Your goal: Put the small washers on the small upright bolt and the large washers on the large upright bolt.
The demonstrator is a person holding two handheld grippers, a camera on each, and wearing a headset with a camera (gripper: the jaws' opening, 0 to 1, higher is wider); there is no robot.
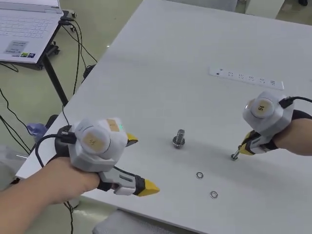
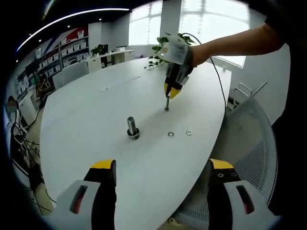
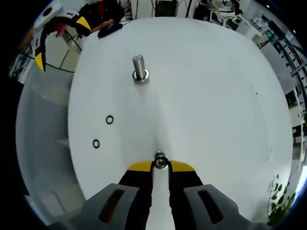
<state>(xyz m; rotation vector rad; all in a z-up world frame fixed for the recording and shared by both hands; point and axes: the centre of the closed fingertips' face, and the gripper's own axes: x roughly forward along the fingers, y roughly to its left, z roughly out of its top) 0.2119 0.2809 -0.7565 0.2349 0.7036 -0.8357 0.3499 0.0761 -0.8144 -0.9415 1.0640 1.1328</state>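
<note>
The large bolt (image 1: 179, 139) stands upright mid-table with a washer-like ring at its base; it also stands in the left gripper view (image 2: 132, 128) and the right gripper view (image 3: 139, 67). Two small washers (image 1: 199, 175) (image 1: 213, 194) lie flat near the front edge. The small bolt (image 1: 234, 156) stands upright to the right, and my right gripper (image 1: 243, 147) is shut on its top (image 3: 160, 161). My left gripper (image 1: 141, 164) hovers at the table's front left with its jaws wide open and nothing between them (image 2: 162, 165).
A white power strip (image 1: 246, 78) lies at the back right of the white table (image 1: 161, 73). A laptop (image 1: 24, 24) sits on a stand off the table's left, with cables hanging below. A mesh chair (image 2: 249, 139) stands by the table's edge.
</note>
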